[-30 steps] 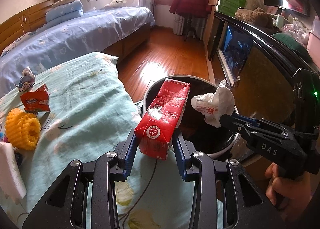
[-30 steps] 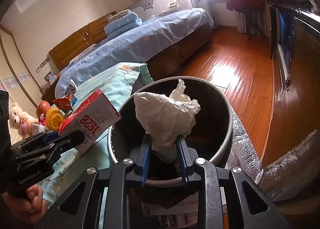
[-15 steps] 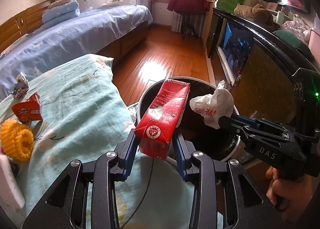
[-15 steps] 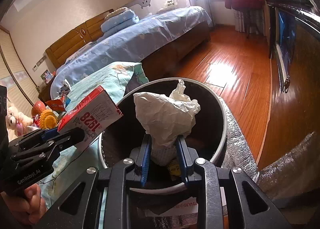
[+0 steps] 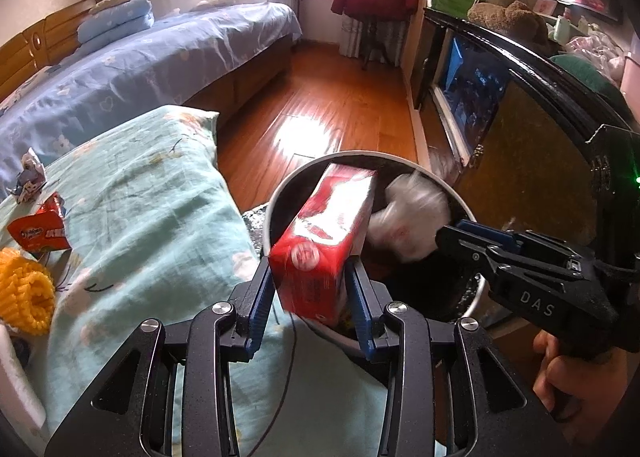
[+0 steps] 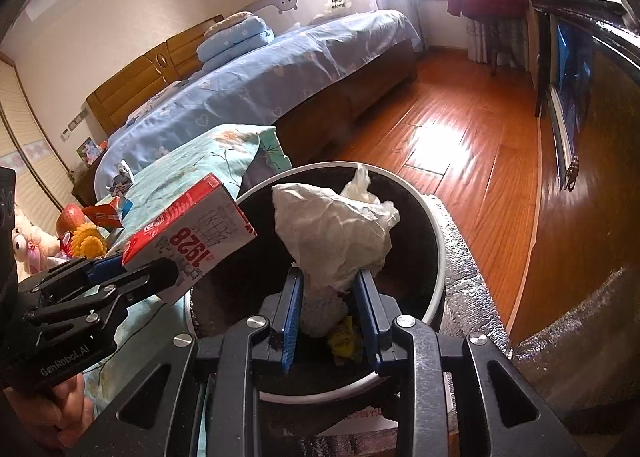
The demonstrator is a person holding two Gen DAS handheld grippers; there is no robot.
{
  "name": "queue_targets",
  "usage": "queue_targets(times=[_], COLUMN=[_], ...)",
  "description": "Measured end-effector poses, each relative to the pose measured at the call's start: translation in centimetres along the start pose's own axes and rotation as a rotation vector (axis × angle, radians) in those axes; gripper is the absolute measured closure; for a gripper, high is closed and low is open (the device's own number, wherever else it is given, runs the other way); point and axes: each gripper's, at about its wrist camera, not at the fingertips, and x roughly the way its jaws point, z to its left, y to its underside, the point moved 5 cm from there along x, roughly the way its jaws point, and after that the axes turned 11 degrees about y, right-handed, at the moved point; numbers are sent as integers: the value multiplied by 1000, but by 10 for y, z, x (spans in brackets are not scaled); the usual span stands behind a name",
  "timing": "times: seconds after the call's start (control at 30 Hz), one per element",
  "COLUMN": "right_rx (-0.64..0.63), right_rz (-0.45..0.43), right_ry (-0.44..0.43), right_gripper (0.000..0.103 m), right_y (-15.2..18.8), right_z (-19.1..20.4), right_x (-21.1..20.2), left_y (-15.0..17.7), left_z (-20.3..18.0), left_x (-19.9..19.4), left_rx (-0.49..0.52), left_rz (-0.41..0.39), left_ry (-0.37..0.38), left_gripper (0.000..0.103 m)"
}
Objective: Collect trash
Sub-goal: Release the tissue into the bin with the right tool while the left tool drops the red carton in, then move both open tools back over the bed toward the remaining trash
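A red and white milk carton is clamped upright between the blue pads of my left gripper, its lower end just over the near rim of the round black trash bin. It looks blurred. From the right wrist the carton and left gripper hang at the bin's left edge. My right gripper holds a crumpled white paper wad over the bin's opening; its jaws are opening with the wad still between the pads. In the left wrist view the wad is blurred at the right gripper's tip.
A teal quilt left of the bin carries a red snack wrapper, a yellow knitted item and a small crumpled packet. A yellow wrapper lies inside the bin. A dark cabinet stands right; wood floor beyond.
My left gripper has carried the carton to the right, from over the quilt's edge to over the bin's near rim. The right gripper's pads stand slightly wider around the wad.
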Motion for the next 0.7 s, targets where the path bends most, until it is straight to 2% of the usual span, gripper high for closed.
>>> queue_targets(times=[0.03, 0.07, 0.13, 0.27, 0.43, 0.7], right_rx=[2, 4, 10, 24, 29, 8], right_rz=[1, 4, -4, -14, -23, -28], right_ry=[3, 5, 7, 0, -26, -89], right_gripper=[70, 60, 54, 53, 41, 37], right_y=[0, 0, 0, 2, 6, 15], right_z=[-1, -2, -3, -3, 5, 38], right_x=[0, 1, -1, -6, -13, -25], left_y=[1, 1, 4, 16, 37, 67], left_z=[1, 2, 6, 18, 37, 68], left_x=[-1, -2, -8, -23, -48, -83], left_rx=[-4, -10, -25, -69, -128, -210], left_rz=[1, -2, -17, -38, -68, -108], left_ry=[-1, 5, 3, 1, -23, -74], left_gripper=[65, 60, 54, 46, 43, 42])
